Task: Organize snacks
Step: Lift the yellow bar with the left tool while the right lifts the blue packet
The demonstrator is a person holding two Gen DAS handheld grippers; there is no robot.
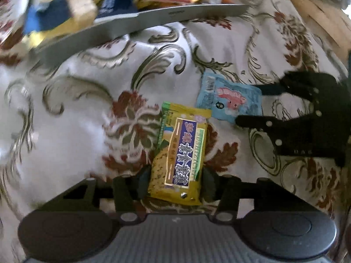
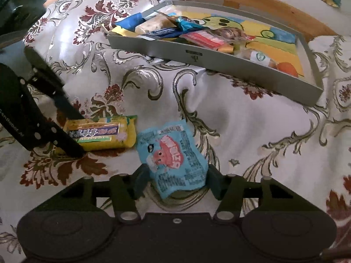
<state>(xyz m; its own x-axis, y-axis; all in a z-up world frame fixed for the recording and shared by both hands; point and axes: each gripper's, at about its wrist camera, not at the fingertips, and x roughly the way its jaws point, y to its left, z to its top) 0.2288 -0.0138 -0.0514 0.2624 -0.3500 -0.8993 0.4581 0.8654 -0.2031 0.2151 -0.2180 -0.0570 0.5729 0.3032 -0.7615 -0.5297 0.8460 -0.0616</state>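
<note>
Snacks lie on a bench draped in a white cloth (image 2: 252, 135) patterned with maroon flowers and olive scrolls. Two packets sit just beside each other on the cloth, their near corners almost touching.

In the left wrist view, the yellow snack bar (image 1: 181, 153) with a purple label runs from 6 toward 12 o'clock, its near end between the fingers of the left hand-held gripper (image 1: 175, 186), which is clenched against both of its sides. The right wrist view shows the same bar at 9 o'clock (image 2: 103, 134), with the left hand-held gripper (image 2: 74, 135) reaching in from the left edge.

The light blue packet (image 2: 173, 160) with a pink shrimp cartoon sits between the fingers of the right hand-held gripper (image 2: 175, 184); they flank its lower end, but whether they are pressing it I cannot tell. In the left wrist view this packet lies at 2 o'clock (image 1: 230, 97), with the right hand-held gripper (image 1: 250, 104) coming in from 3 o'clock.

A grey tray (image 2: 219, 65) rests on the cloth toward 12 o'clock, holding a heap of mixed wrapped snacks (image 2: 197, 35) over a colourful cartoon liner.
</note>
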